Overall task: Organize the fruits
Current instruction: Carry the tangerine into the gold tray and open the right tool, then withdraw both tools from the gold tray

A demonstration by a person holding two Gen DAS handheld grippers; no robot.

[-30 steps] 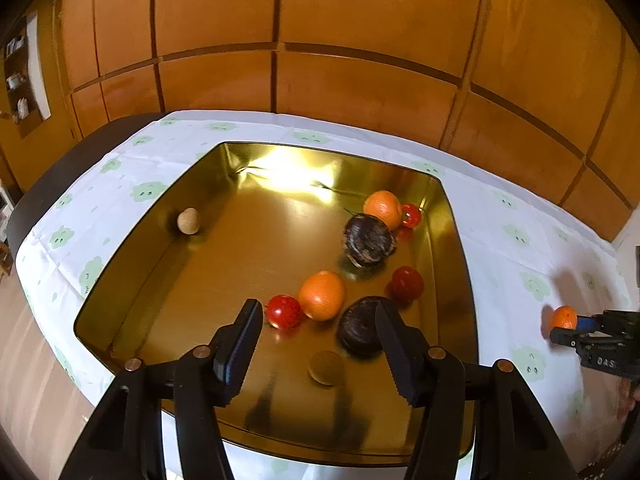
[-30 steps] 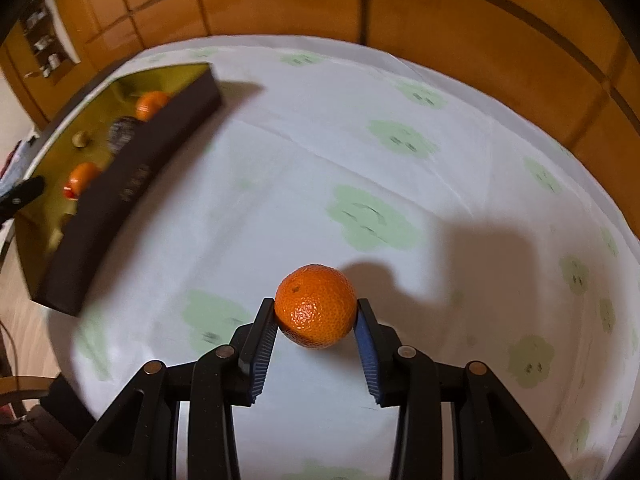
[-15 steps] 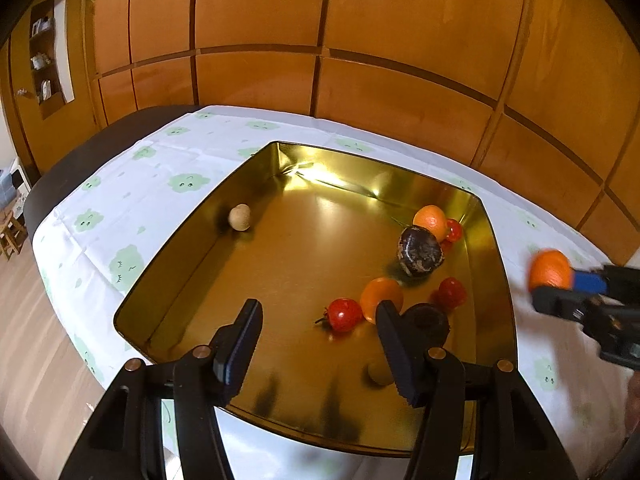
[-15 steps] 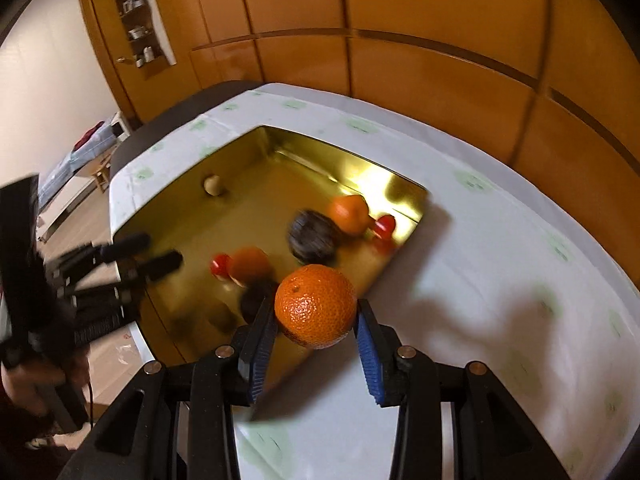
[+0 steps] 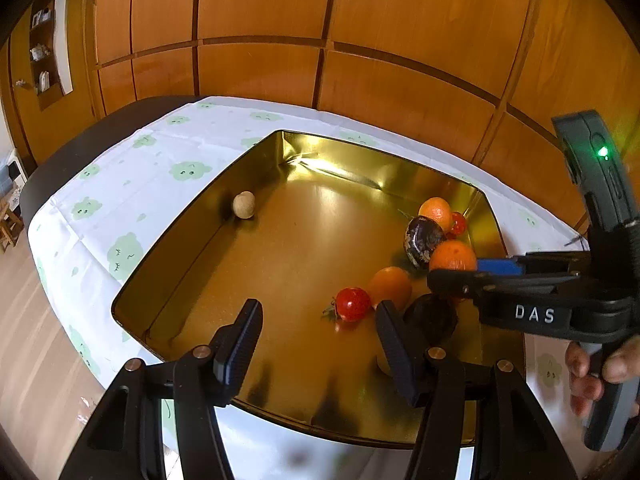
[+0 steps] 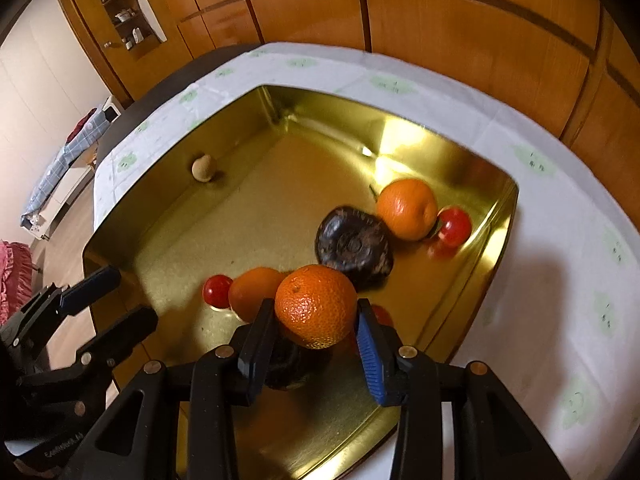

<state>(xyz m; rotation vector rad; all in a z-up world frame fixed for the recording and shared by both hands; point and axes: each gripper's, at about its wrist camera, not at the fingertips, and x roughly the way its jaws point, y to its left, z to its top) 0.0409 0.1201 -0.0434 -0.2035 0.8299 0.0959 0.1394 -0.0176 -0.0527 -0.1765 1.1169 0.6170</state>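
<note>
Right claw (image 6: 316,328) tilted over tray (image 6: 460,152)

The gold tray's (image 5: 168,256) left and middle floor lies open save one small beige ball (image 5: 244,205); fruits (image 5: 390,286) crowd its right side.

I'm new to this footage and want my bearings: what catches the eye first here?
A bright orange clamped in the right gripper, hanging over the shiny gold tray. Below it in the tray lie more oranges, red tomatoes and dark fruit. The left gripper is open, holding nothing.
</note>
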